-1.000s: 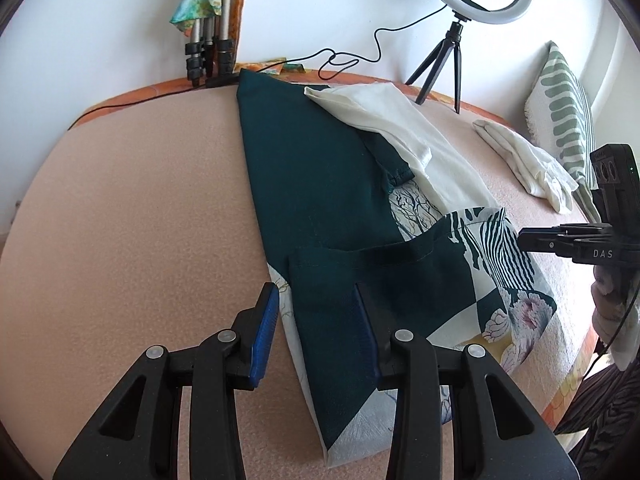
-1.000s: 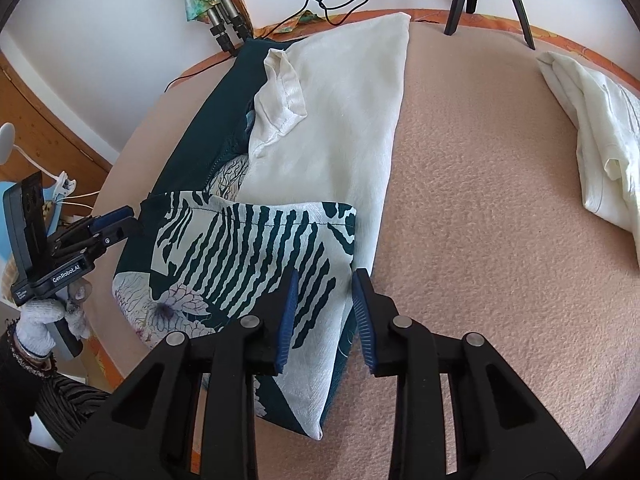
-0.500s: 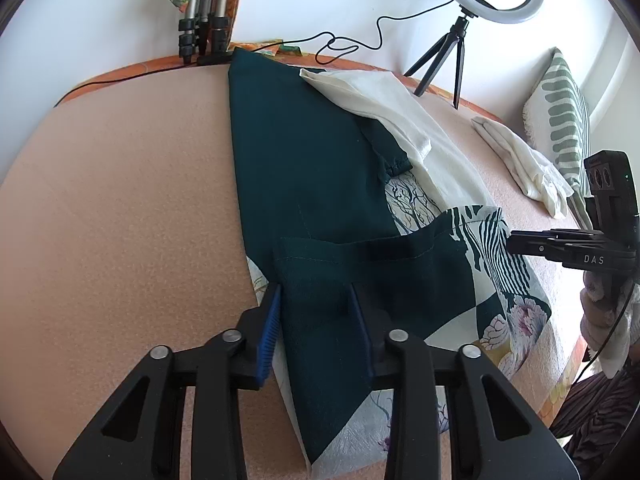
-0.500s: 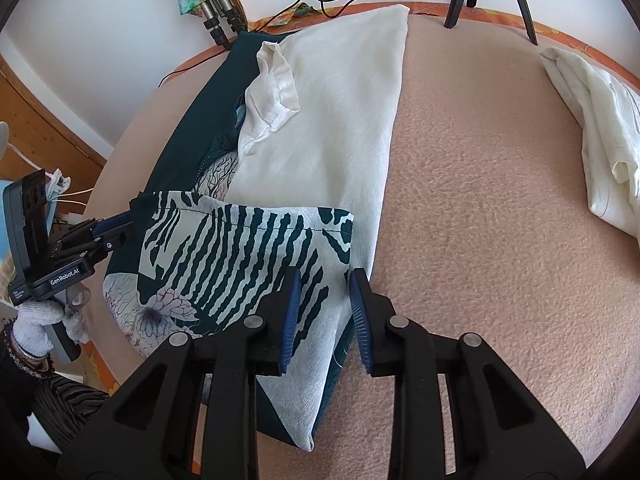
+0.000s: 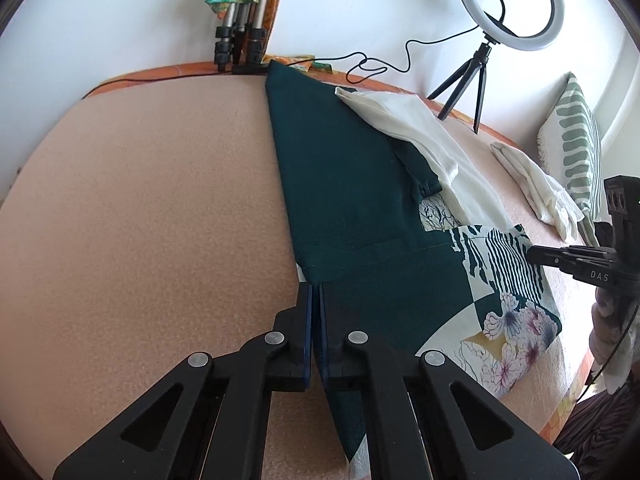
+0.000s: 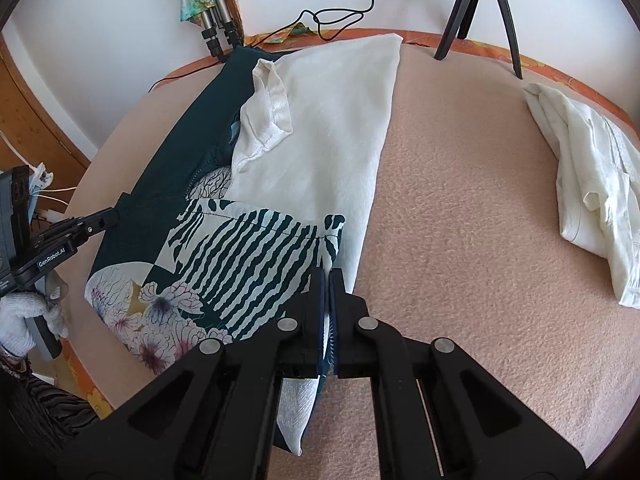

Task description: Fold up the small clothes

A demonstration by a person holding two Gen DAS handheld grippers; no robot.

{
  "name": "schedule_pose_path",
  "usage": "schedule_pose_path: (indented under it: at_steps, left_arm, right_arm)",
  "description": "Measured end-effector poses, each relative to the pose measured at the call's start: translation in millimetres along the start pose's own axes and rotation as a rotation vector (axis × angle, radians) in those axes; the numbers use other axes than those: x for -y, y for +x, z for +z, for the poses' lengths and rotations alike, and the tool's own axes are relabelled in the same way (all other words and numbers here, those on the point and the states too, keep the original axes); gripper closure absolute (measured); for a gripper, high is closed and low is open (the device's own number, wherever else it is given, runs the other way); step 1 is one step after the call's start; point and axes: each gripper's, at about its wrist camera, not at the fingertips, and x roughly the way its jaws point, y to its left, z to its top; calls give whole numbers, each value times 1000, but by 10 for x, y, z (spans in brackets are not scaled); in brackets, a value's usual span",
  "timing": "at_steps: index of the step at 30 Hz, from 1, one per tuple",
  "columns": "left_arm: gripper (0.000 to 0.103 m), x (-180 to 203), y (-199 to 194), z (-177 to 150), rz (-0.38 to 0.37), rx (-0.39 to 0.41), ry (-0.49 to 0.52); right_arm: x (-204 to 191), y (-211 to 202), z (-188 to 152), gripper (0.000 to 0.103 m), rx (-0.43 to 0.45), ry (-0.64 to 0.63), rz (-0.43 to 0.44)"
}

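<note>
pinching the shirt (image 5: pixel 352 184) at its two near corners on the bed (image 5: pixel 140 220), the left gripper (image 5: pixel 314 300) and right gripper (image 6: pixel 329 280) have jaws clamped on fabric, likely so the hem lifts evenly toward the collar.

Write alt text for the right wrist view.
The right gripper is shut on the near right edge of a green, white and floral patterned garment on a pink blanket. The left gripper meets its left edge; a crumpled white garment lies far right.
</note>
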Motion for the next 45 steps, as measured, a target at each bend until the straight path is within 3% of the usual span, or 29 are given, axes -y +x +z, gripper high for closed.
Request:
schedule_pose_path:
  at_steps: [3, 4, 10, 13, 14, 19, 22, 24, 26, 33, 37, 45]
  left_arm:
    - [98, 30, -43, 16, 31, 8, 13]
    - [91, 39, -70, 33, 39, 13, 20]
    - [87, -4, -200, 243, 1, 52, 6]
    - [62, -70, -192, 381, -32, 67, -19]
    - [59, -94, -174, 429, -42, 69, -27]
    - [59, -206, 13, 727, -81, 39, -46]
    - [59, -260, 147, 961, -83, 26, -21]
    - [59, -305, 236, 1115, -86, 29, -6]
    - [59, -386, 355, 1270, -103, 23, -29]
    - [59, -635, 822, 1741, -143, 13, -99]
    - [59, -673, 1080, 1930, -128, 4, -87]
    - [59, -720, 1476, 2262, -130, 11, -83]
  right_arm:
    - [32, 34, -5, 100, -21, 14, -7]
    - [40, 22, -1, 100, -17, 13, -20]
    - [178, -151, 108, 99, 42, 52, -20]
    - [244, -218, 204, 99, 75, 65, -11]
    - [267, -235, 237, 99, 86, 66, -17]
    - [411, -164, 503, 99, 89, 69, 8]
    - [526, -39, 704, 92, 81, 85, 25]
    - [604, 45, 864, 70, 82, 83, 35]
    - [678, 139, 1028, 61, 82, 80, 39]
    - [962, 545, 1584, 61, 71, 108, 63]
    - [1122, 774, 1857, 61, 86, 127, 89]
    - [1074, 1176, 2267, 61, 86, 52, 90]
